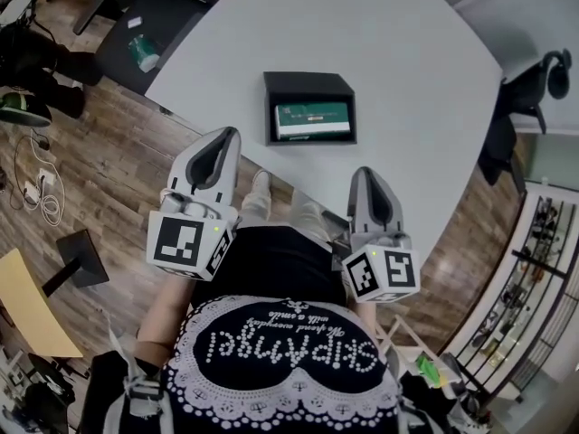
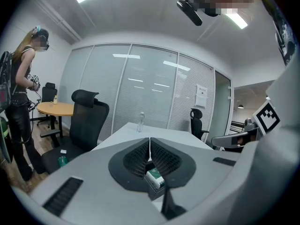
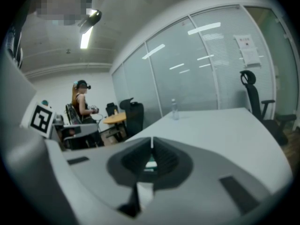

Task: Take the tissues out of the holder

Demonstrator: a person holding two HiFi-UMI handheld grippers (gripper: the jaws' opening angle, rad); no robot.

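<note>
Holding both grippers level at the table's (image 1: 407, 80) near edge, a person faces the job not yet begun: the left gripper (image 1: 223, 138) and right gripper (image 1: 365, 177) each have their jaws pressed together with nothing between them. Just in from that edge, between the two, a black holder (image 1: 271, 107) sits open-topped with a green tissue pack (image 1: 312, 120) lying flat inside, against its near wall. The pack looks light and soft, probably in slick wrap that would crumple or slip under a hard pinch; jaws opened across its narrow width, near one end, seem the best hold, while the other gripper steadies the light holder. Farther off, a bottle (image 2: 141, 121) stands towards the far edge
</note>
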